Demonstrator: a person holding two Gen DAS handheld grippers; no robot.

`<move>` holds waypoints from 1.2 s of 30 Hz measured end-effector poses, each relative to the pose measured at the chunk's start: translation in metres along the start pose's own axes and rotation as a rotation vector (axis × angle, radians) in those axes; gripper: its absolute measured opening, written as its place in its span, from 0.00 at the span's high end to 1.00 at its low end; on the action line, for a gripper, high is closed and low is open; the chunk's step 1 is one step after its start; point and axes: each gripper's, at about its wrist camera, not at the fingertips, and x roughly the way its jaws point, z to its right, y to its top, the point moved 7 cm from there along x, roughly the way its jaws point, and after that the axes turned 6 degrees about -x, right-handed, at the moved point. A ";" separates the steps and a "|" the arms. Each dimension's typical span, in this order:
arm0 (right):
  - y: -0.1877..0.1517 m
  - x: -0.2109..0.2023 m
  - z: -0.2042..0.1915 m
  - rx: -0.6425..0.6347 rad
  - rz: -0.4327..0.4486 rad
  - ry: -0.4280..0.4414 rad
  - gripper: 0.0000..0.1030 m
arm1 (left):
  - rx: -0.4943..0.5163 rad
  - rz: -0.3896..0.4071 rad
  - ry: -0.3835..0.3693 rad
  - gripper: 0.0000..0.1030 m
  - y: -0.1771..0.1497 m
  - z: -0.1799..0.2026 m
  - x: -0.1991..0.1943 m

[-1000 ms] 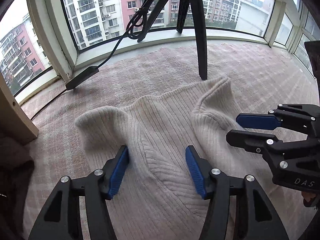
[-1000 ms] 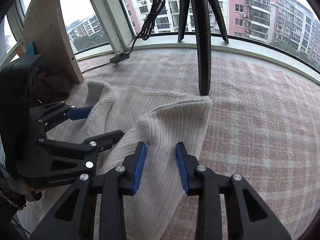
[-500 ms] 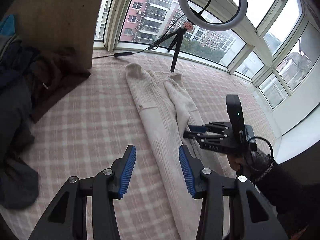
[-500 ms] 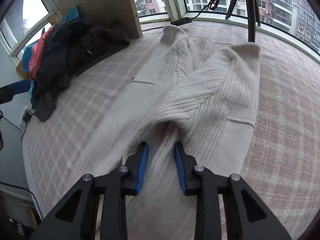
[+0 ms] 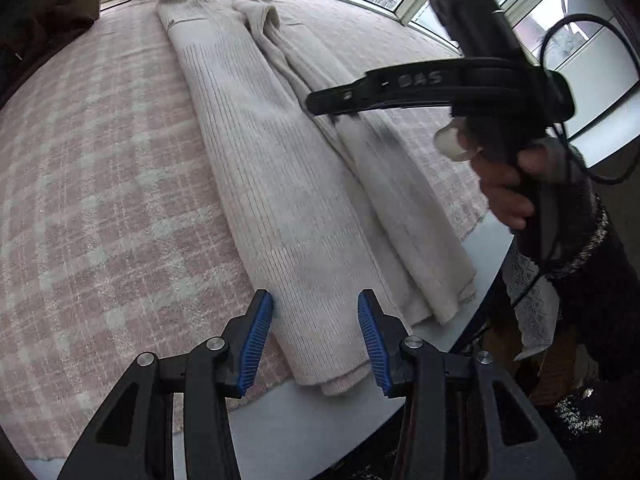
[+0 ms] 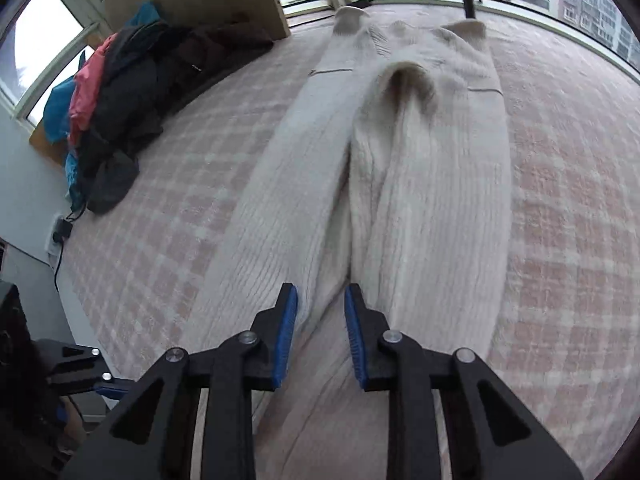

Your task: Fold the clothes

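Both of your grippers have pulled back from the window end toward the near edge, so the cream knit garment now stretches away from you at full length instead of filling the view. It lies on the pink checked blanket, folded lengthwise into a long narrow strip — its long axis runs from the near edge straight out to the far edge by the windows, with the hem end closest to you and slightly overhanging the blanket's near edge.

Your left gripper hovers right at that hem end, its blue pads spread wide to either side of the strip and holding nothing. Your right gripper sits over the seam between the two folded halves, partly open — narrower than the left — and also empty; from the left wrist view it appears raised above the garment's right half.

Judging by this, the left gripper is the nearer one to the hem, and the next fold would likely carry that end away from you along the strip's length.
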 end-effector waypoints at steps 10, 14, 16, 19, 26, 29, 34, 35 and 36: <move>-0.141 -0.057 0.022 0.148 0.024 -0.143 0.64 | 0.049 0.014 0.075 0.54 0.001 -0.002 0.014; -0.155 -0.059 0.017 0.154 0.086 -0.137 0.64 | 0.130 -0.009 0.078 0.48 -0.004 0.016 0.020; -0.159 -0.057 0.011 0.141 0.080 -0.110 0.64 | 0.177 -0.012 0.097 0.51 -0.007 0.022 0.022; -0.162 -0.052 -0.006 0.054 0.066 -0.100 0.62 | 0.120 -0.015 0.039 0.78 -0.005 0.019 0.016; -0.129 -0.091 -0.018 0.102 0.159 0.036 0.86 | 0.048 0.051 -0.124 0.87 0.034 0.026 -0.034; -0.110 -0.113 -0.021 0.133 0.210 0.101 0.86 | 0.041 0.102 -0.174 0.87 0.061 0.032 -0.063; -0.008 -0.157 -0.015 0.091 0.338 0.142 0.86 | 0.069 0.257 -0.185 0.87 0.155 0.035 -0.126; 0.013 -0.165 -0.013 0.082 0.362 0.149 0.86 | 0.075 0.287 -0.176 0.87 0.174 0.031 -0.138; 0.034 -0.173 -0.011 0.073 0.385 0.156 0.86 | 0.074 0.308 -0.164 0.87 0.192 0.027 -0.142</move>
